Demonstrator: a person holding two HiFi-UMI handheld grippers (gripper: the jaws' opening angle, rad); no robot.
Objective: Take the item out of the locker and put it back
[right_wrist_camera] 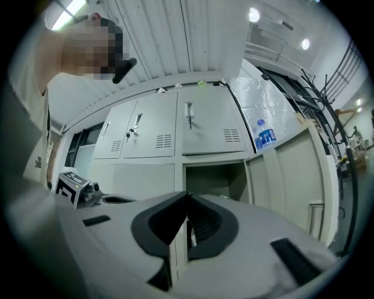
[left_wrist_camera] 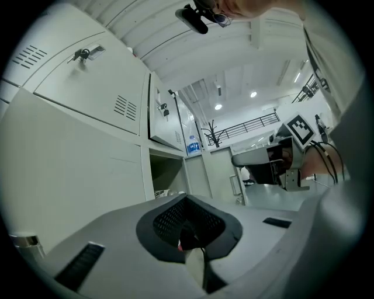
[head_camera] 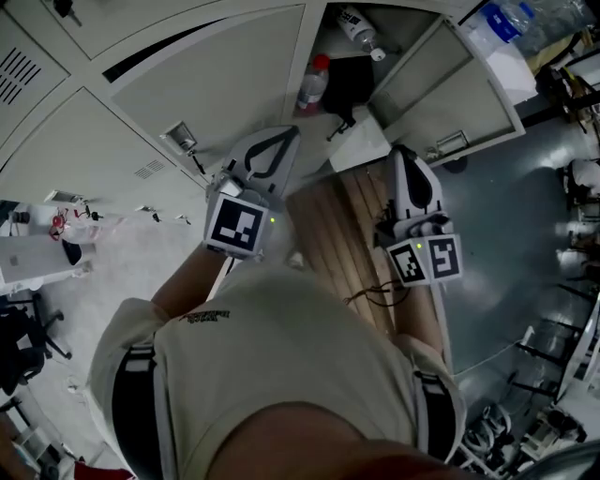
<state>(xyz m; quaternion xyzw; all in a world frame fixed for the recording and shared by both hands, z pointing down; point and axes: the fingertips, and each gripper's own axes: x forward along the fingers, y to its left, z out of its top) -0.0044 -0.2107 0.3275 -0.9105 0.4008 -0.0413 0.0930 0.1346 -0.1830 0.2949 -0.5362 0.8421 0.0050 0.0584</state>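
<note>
The locker [head_camera: 328,56] stands open straight ahead, its door [head_camera: 450,84] swung to the right. Inside it are a red-capped bottle [head_camera: 312,84], a black item [head_camera: 349,82] and a clear bottle [head_camera: 360,28] further in. My left gripper [head_camera: 289,133] points at the locker front just left of the opening, shut and holding nothing. My right gripper [head_camera: 401,150] is level with it near the door's foot, also shut with nothing in it. In the gripper views the open compartment [left_wrist_camera: 166,175] [right_wrist_camera: 213,178] lies ahead of each pair of shut jaws.
Shut locker doors [head_camera: 216,84] fill the wall to the left. A wooden bench [head_camera: 333,234] runs under my arms. A blue-labelled water bottle [right_wrist_camera: 265,134] stands beside the upper lockers. An office chair [head_camera: 28,328] and desk stand at the far left, more clutter at the right.
</note>
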